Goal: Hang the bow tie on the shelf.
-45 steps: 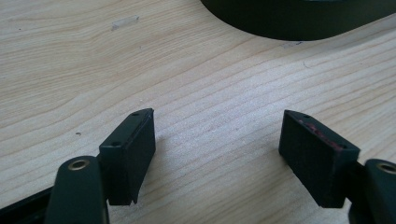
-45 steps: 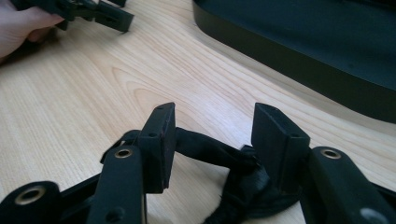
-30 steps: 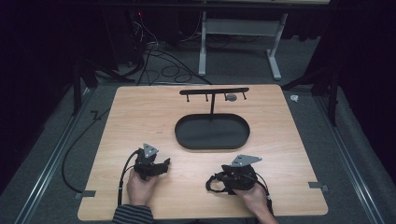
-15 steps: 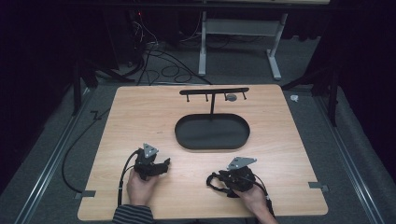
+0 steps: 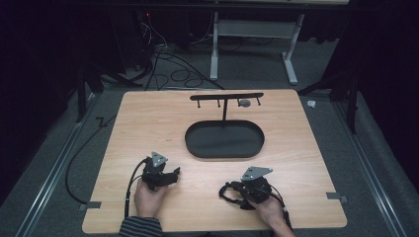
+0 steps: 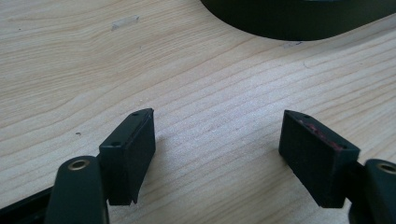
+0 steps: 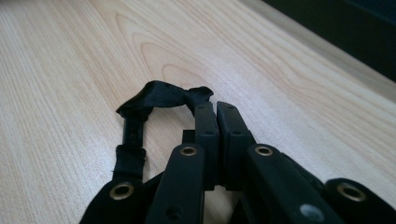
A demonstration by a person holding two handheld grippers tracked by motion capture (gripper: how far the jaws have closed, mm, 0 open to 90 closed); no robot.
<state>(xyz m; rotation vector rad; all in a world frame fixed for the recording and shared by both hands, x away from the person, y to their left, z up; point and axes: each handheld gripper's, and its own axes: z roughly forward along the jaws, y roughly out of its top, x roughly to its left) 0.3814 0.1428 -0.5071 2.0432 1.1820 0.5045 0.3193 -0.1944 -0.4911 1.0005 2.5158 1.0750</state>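
Black strap (image 7: 159, 95) loops on the wooden table (image 5: 138, 123) just beyond my right claw (image 7: 215, 106); its jaws have just been closing and now meet, apparently pinching the strap's end. My left claw (image 6: 217, 140) gapes over bare wood; the dark oval tray (image 5: 225, 140) lies well ahead

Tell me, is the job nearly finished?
Barely begun, it seems. Done: nothing lies in the black tray yet. In hand: the right gripper has just been closing and is shut, a black strap at its tips. The left gripper is open over the table. Left: apparently everything.
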